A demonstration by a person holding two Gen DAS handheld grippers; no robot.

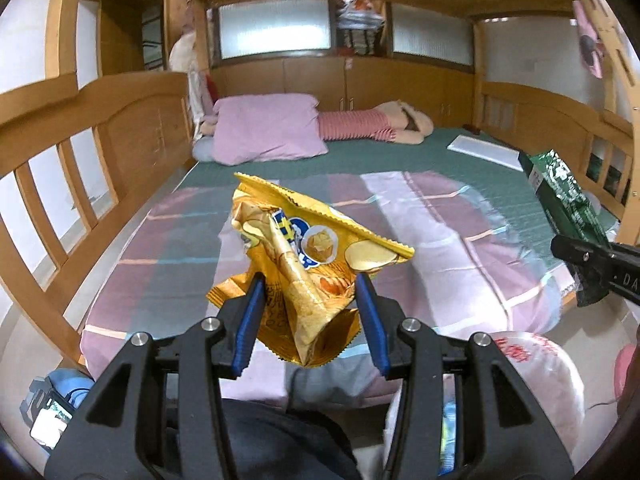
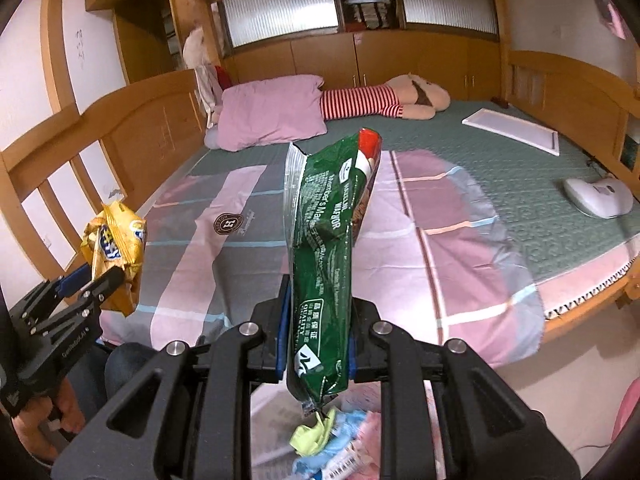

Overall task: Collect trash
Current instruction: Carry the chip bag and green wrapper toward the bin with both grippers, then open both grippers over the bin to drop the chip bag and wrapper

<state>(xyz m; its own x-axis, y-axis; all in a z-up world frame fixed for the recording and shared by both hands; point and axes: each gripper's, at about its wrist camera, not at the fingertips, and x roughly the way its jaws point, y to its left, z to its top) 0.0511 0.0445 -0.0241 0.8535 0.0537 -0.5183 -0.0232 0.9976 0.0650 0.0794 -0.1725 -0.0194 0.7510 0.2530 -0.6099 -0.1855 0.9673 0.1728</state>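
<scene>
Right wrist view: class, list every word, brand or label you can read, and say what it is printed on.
"Member's Mark": green snack bag.
"HAZELNUT WAFER", roughly; letters partly creased: same bag.
"QUALITY": lower on that bag; the Chinese characters above it are too small to read.
"H" in a round badge: bedsheet.
Yellow chip bag: blue logo too crumpled to read.
Left tongs: white lettering too small.

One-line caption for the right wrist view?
Right gripper clamps a green wafer packet above the bed; left gripper holds a yellow snack bag.

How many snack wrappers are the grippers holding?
2: the yellow chip bag in the left gripper, and the green wafer bag in the right gripper.
</scene>
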